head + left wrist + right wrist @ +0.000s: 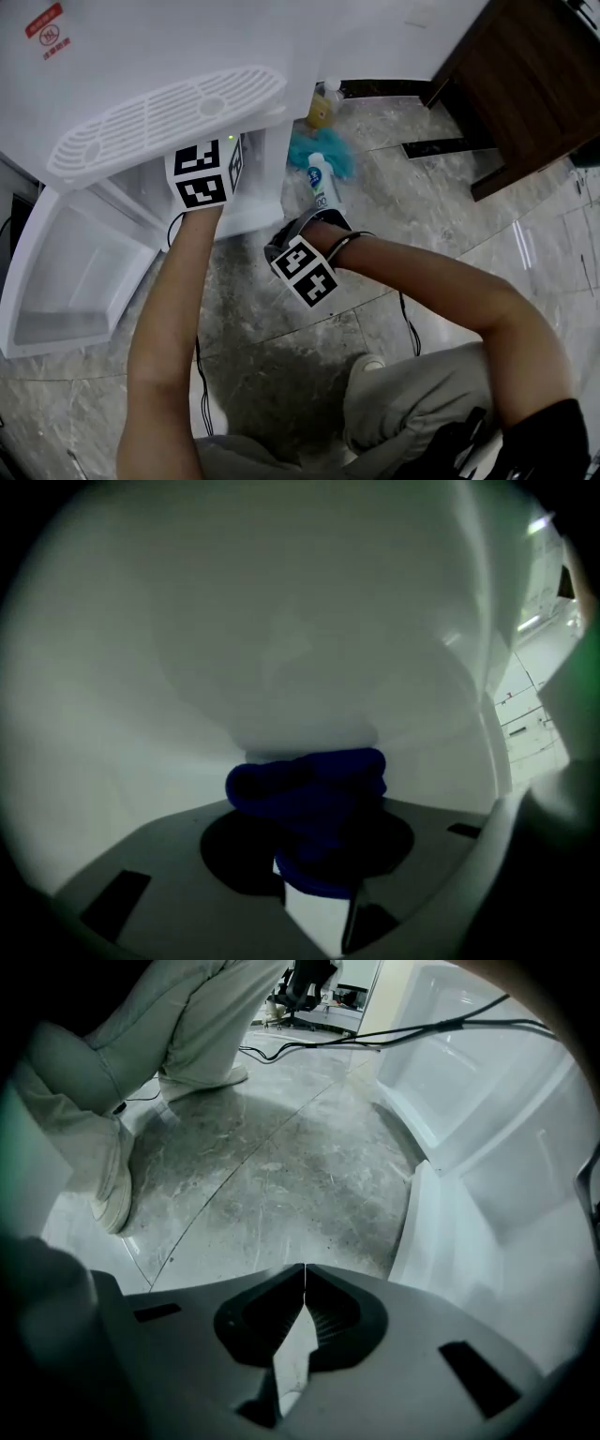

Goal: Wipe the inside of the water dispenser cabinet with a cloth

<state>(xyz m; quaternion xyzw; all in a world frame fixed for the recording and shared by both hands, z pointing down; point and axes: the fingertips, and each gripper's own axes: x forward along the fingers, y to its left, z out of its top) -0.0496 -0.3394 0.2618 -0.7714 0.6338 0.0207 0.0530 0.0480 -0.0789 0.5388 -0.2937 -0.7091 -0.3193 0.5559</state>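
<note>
Inside the water dispenser cabinet (281,621), the left gripper (317,855) holds a bunched dark blue cloth (309,785) between its jaws, which stand wide around the wad. The cloth lies against the pale inner wall, right at the far end of the jaws. From the head view, only that gripper's marker cube (206,173) and the bare forearm behind it show, reaching in under the dispenser's white slotted drip tray (164,117). The cabinet door (56,272) hangs open at the left, its white inner face turned up.

Just outside the cabinet, the right gripper (305,1288) points steeply down at the grey marble floor (281,1176). Its jaws are pressed together with nothing between them. Its view takes in the person's light trouser leg (141,1026) and shoe (117,1185) on the left, and white dispenser panels on the right.

On the floor beside the dispenser are a white spray bottle (323,183), a teal fluffy thing (328,150) touching it, and a yellowish bottle (321,108) beyond. A dark wooden cabinet (525,84) fills the upper right corner.
</note>
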